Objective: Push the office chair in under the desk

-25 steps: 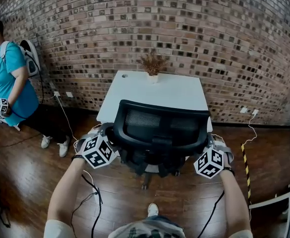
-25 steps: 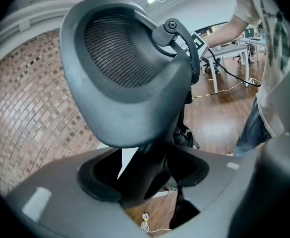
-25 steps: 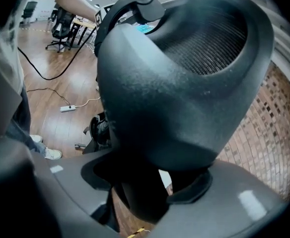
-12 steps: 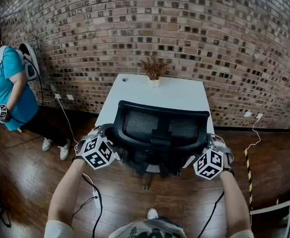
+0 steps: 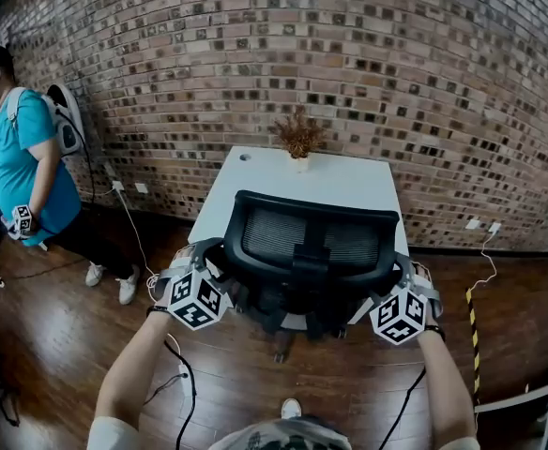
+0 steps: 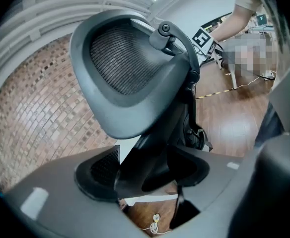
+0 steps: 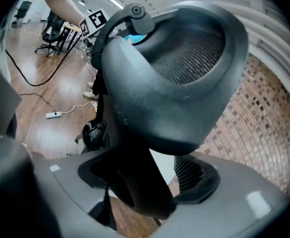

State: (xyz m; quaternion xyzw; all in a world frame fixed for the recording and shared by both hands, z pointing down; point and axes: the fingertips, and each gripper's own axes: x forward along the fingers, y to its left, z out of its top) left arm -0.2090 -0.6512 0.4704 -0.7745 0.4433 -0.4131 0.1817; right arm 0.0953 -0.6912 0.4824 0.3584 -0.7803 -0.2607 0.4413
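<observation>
The black mesh-backed office chair stands at the front edge of the white desk, backrest toward me. My left gripper is at the backrest's left edge. In the left gripper view the chair's dark frame fills the gap between the jaws of the left gripper, and they are shut on it. My right gripper is at the backrest's right edge. In the right gripper view the frame stands between the jaws of the right gripper, which are opening.
A potted dry plant stands at the desk's back, against the brick wall. A person in a teal shirt stands at the left. Cables trail over the wood floor, and yellow-black tape runs at the right.
The chair and both grippers have moved forward toward the desk, and the backrest now covers more of its front edge. The person at the left has shifted a little.
</observation>
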